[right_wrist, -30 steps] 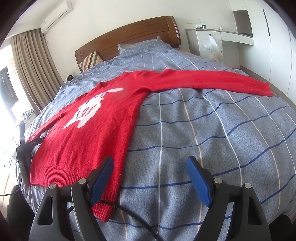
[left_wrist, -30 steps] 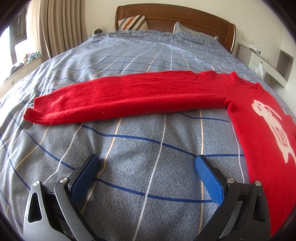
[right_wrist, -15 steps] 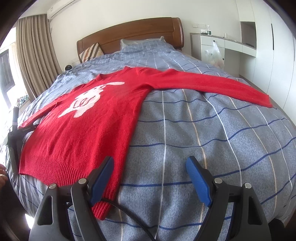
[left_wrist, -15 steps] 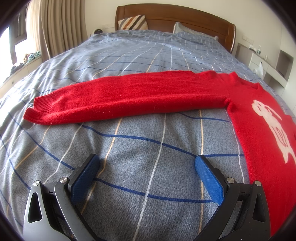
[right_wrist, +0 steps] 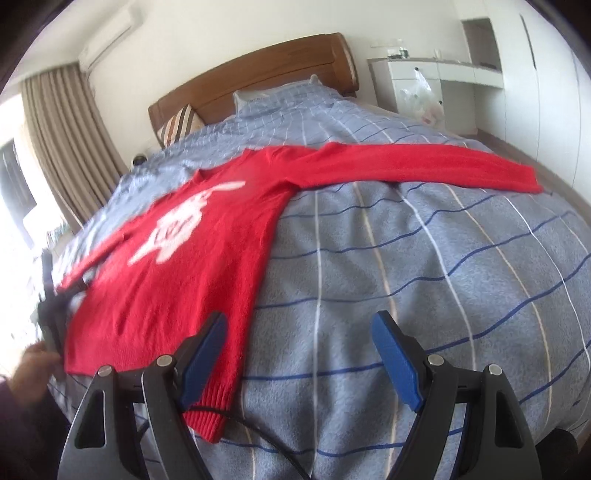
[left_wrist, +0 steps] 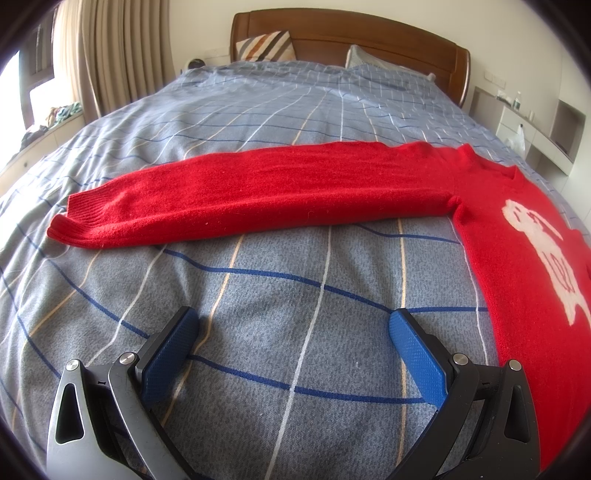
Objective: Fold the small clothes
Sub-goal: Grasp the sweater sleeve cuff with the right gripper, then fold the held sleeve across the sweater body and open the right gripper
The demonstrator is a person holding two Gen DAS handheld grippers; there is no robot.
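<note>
A red sweater (left_wrist: 517,229) with a white animal figure lies flat, face up, on the bed with both sleeves spread out. In the left wrist view its sleeve (left_wrist: 258,192) stretches across ahead of my left gripper (left_wrist: 293,328), which is open and empty above bare bedspread. In the right wrist view the sweater body (right_wrist: 192,266) lies left and ahead, the other sleeve (right_wrist: 424,166) reaching right. My right gripper (right_wrist: 297,332) is open and empty, its left finger over the sweater's lower right hem corner (right_wrist: 210,417).
A blue-grey checked bedspread (left_wrist: 295,110) covers the bed, with a wooden headboard (left_wrist: 351,33) and pillows (left_wrist: 266,44) beyond. White cabinets (right_wrist: 443,81) stand to the right, curtains (right_wrist: 62,147) to the left. The other gripper and a hand (right_wrist: 37,362) show at the left edge.
The left gripper has stayed still. The right gripper's view has swung and tilted, with motion blur; the sweater now sits further left and the hem corner lies under its left finger.
</note>
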